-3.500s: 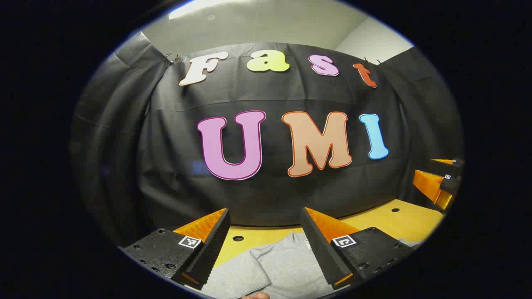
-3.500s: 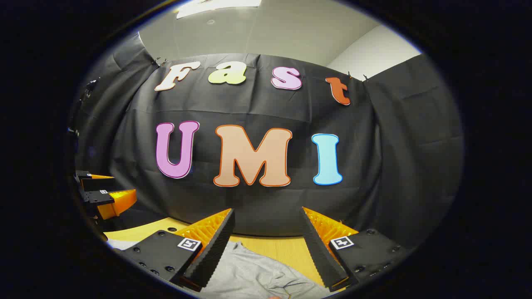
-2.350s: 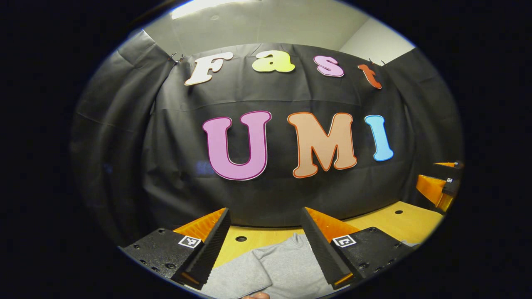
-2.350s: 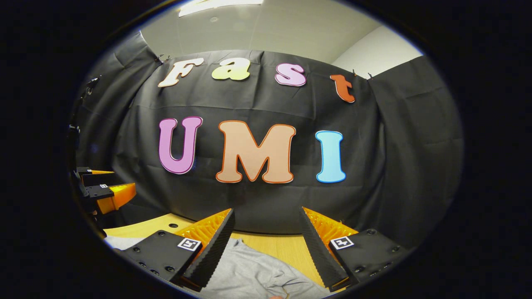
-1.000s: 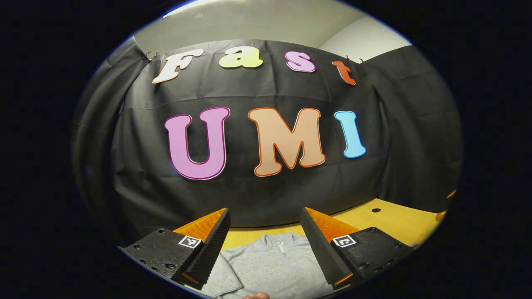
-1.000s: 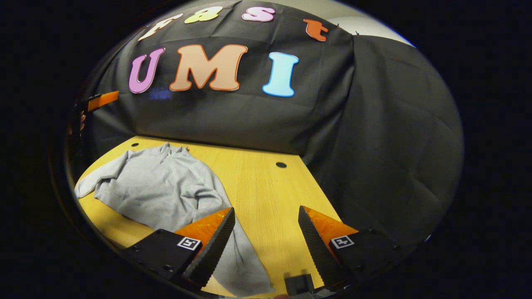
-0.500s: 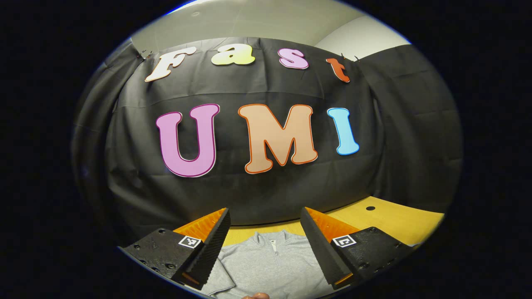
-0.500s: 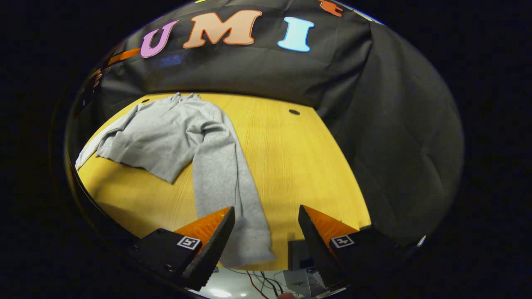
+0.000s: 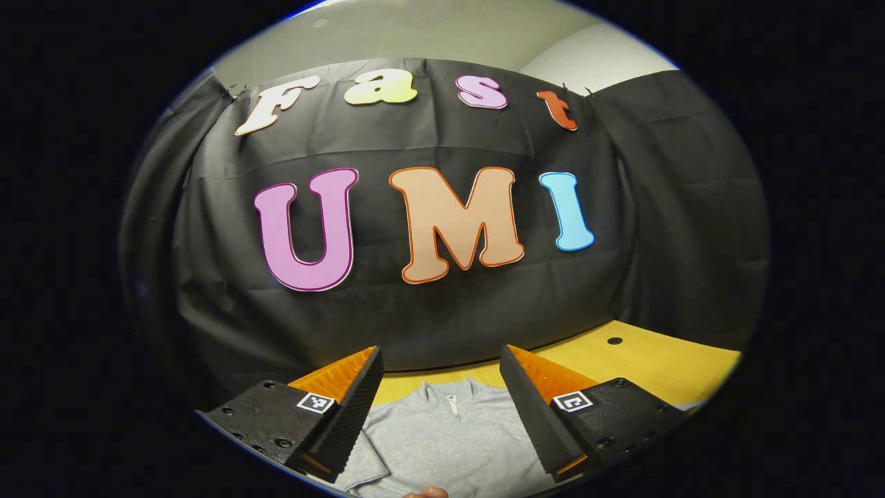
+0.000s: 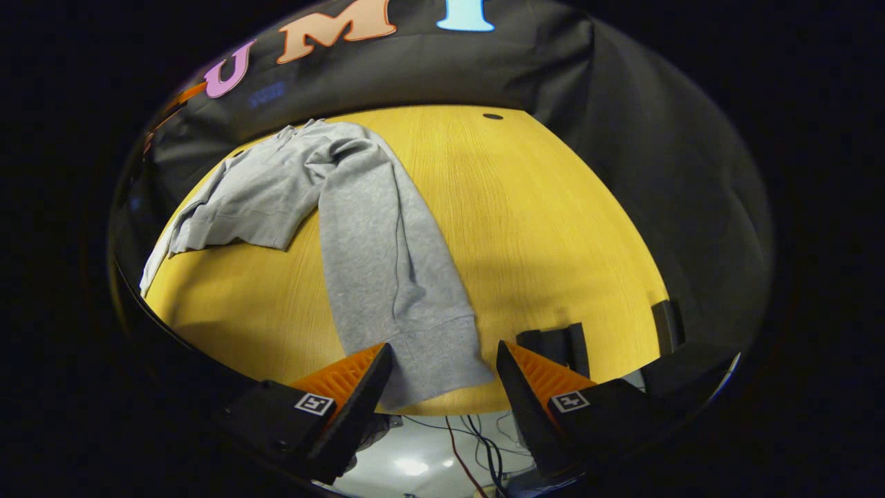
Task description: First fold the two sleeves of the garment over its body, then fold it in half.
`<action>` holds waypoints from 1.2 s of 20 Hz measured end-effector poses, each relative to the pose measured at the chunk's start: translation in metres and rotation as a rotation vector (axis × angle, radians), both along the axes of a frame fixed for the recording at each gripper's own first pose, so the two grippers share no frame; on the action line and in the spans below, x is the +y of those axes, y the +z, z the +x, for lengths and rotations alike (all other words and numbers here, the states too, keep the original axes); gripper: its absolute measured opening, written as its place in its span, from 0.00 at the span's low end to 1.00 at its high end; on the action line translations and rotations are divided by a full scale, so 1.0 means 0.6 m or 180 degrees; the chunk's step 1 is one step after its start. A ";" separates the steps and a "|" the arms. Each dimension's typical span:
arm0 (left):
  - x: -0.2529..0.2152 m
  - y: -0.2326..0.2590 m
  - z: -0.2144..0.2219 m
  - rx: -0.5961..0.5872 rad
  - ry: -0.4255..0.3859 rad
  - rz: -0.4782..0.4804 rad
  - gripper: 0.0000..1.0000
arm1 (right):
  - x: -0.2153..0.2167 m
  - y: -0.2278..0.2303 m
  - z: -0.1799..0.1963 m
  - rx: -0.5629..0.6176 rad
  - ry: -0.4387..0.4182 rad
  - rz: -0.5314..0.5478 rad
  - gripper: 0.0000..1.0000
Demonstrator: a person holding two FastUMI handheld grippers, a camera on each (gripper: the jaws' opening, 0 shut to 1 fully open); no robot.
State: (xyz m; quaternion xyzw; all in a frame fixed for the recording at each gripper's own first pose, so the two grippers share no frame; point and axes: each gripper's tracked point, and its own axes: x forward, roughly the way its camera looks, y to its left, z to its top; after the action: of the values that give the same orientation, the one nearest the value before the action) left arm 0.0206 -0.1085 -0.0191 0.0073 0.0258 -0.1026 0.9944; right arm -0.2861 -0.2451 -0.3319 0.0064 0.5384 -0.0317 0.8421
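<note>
A grey zip-neck sweatshirt (image 10: 276, 187) lies flat on the yellow wooden table (image 10: 539, 221). In the right gripper view one long sleeve (image 10: 387, 263) runs from the shoulder down to the table's near edge, with its ribbed cuff (image 10: 442, 360) at that edge. My right gripper (image 10: 442, 366) stands open, with the cuff seen between its fingers and nothing held. In the left gripper view the collar and zip (image 9: 453, 408) of the sweatshirt lie between the fingers of my open left gripper (image 9: 442, 373), which hangs above the garment's body.
The black cloth wall (image 9: 442, 311) closes off the table's far side. Small round holes (image 10: 492, 116) dot the tabletop. Dark brackets (image 10: 556, 346) are fixed at the near edge by the cuff. Cables (image 10: 470, 443) hang below that edge above a pale floor.
My right gripper has tilted down and drawn back toward the table's near edge, until the sleeve's cuff lies between its fingers. My left gripper has swung slightly, bringing the collar to the middle.
</note>
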 end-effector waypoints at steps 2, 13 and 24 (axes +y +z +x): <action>-0.002 -0.001 -0.001 0.0007 -0.0008 0.0002 0.99 | 0.001 -0.001 -0.004 0.0036 -0.0046 0.0031 0.97; 0.011 -0.001 -0.002 -0.0008 0.0061 0.0019 0.98 | 0.020 0.007 0.029 -0.0127 -0.0405 0.0195 0.11; 0.051 0.009 -0.008 -0.0068 0.0219 0.0031 0.98 | 0.060 0.116 0.193 -0.0837 -0.0999 0.1086 0.11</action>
State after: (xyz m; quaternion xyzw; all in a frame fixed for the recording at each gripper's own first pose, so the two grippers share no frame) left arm 0.0160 -0.0780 -0.0138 0.0124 0.0159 -0.0681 0.9975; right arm -0.1701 -0.2091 -0.2625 0.2357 0.4143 -0.0696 0.8764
